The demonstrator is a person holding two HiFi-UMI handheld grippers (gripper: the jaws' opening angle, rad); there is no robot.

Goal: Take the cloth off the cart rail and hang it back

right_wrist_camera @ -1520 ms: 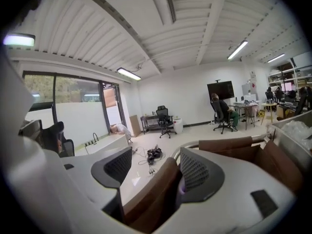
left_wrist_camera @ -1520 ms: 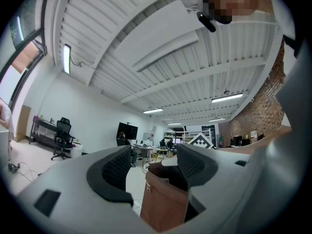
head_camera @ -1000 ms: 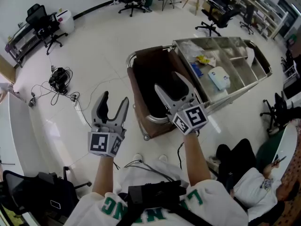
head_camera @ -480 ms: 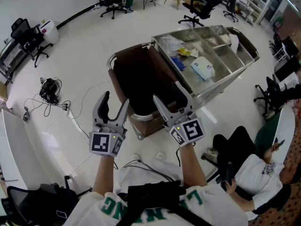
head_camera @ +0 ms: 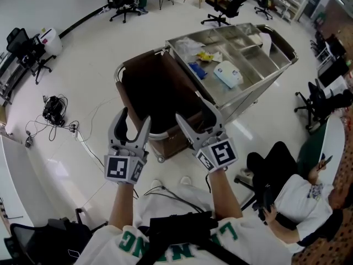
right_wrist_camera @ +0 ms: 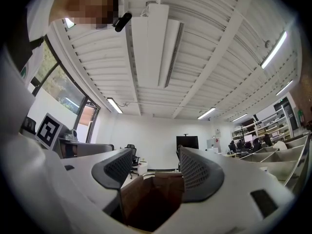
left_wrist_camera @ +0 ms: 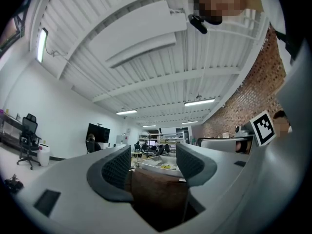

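Note:
A dark brown cloth (head_camera: pixel 157 90) hangs as a deep bag from the chrome rail (head_camera: pixel 160 134) at the near end of a steel cart (head_camera: pixel 259 70). My left gripper (head_camera: pixel 135 117) is open just left of the rail's near corner, with nothing in it. Over the near rail my right gripper (head_camera: pixel 190 106) is open and empty as well, its tips above the cloth's edge. In the left gripper view the brown cloth (left_wrist_camera: pixel 156 194) shows low between the jaws of that gripper (left_wrist_camera: pixel 153 162). The right gripper (right_wrist_camera: pixel 155 167) looks over the same cloth (right_wrist_camera: pixel 148 201).
The cart's tray holds a white box (head_camera: pixel 227 73), a blue packet (head_camera: pixel 195 69) and a yellow item (head_camera: pixel 207 55). A seated person (head_camera: pixel 287 197) is close at the right. Cables (head_camera: pixel 52 108) lie on the floor at left. Office chairs (head_camera: pixel 223 4) stand behind the cart.
The cart has slid left and up in the head view. My right gripper has come back from above the bag's hollow to its near rail. Both stay open.

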